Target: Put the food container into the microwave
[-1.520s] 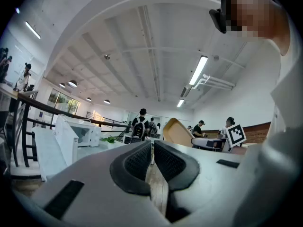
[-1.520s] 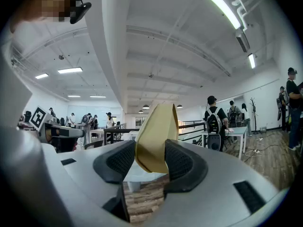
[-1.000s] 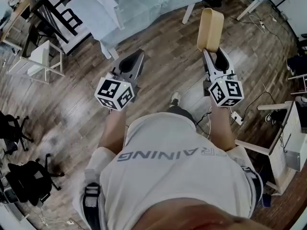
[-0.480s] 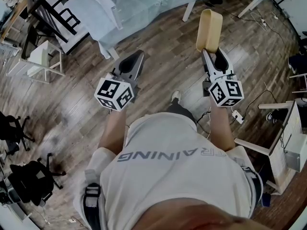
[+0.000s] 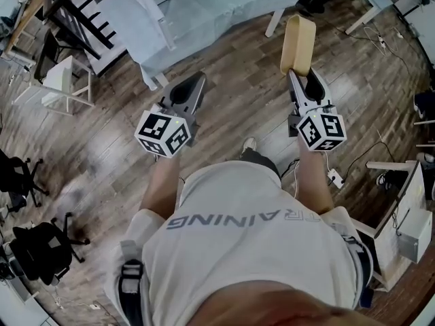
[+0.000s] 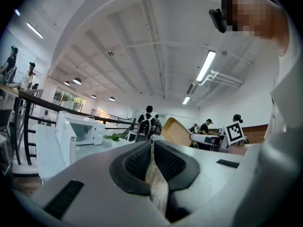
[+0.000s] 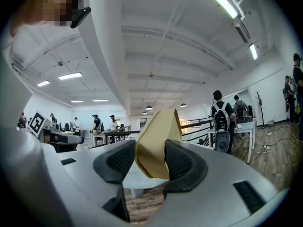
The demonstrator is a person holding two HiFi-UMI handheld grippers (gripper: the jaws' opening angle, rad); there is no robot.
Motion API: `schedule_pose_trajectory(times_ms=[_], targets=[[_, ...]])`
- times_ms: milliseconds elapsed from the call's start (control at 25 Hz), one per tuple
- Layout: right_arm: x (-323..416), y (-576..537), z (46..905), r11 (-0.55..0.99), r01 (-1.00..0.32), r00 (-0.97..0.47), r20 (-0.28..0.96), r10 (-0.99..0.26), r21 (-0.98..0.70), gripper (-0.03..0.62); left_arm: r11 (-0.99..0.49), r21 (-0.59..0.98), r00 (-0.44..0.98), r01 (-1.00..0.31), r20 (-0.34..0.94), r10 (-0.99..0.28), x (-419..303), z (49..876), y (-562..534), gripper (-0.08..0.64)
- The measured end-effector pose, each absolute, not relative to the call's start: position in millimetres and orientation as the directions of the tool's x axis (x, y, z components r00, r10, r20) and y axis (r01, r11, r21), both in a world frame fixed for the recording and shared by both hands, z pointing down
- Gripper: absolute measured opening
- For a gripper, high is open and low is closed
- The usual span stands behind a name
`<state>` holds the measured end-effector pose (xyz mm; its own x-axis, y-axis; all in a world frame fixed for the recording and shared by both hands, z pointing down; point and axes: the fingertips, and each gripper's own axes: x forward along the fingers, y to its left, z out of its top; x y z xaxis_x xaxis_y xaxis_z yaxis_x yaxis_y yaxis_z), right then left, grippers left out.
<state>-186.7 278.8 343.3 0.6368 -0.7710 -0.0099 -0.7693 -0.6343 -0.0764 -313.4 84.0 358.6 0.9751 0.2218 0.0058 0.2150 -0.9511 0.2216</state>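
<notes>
**Right gripper** (image 7: pixel 150 161): jaws clamped on the food container (image 7: pixel 157 138), pads pressing either side of its thin wall near one end. It shows in the head view (image 5: pixel 298 75) at the right, pointing away from the person. The pinch on the rim probably suits so light a thing and leaves its body free to go in first.

**Food container** (image 5: pixel 298 41): tan, shallow and oblong. It is carried in the air and tipped up on end beyond the jaw tips, above the wooden floor (image 5: pixel 238 80). It is not yet at the microwave and touches nothing but the pads.

**Left gripper** (image 6: pixel 152 159): jaws together with nothing between them, only floor showing through the slit. In the head view (image 5: pixel 197 80) it sits level with the right one, likely kept free for the door.

**Marker cubes**: one on each gripper, nearest the person, left (image 5: pixel 163 133) and right (image 5: pixel 321 131).

**Microwave** (image 6: pixel 80 129): white, far and to the left in the left gripper view. It stands on the table (image 5: pixel 231 2), which carries a pale cover. The white panel at its left looks like the door swung open, though the wide-angle bend makes this uncertain.

**Stage, as judged**: carrying in hand, the approach to the table under way and the placing not begun.

**Surroundings**: black chairs (image 5: pixel 34 250) at near left; other people stand at desks far off in both gripper views.
</notes>
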Motion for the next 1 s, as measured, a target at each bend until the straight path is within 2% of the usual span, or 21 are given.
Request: schedule_pose_trajectory(times_ms=[1000], targets=[[14.1,322.7,351.2,-0.546,-0.83,0.551,-0.01,-0.835,-0.116,0.212,-0.967,0.217,0.988,0.13,0.055,0.145,-125.1,356.8,142.6,0.048]])
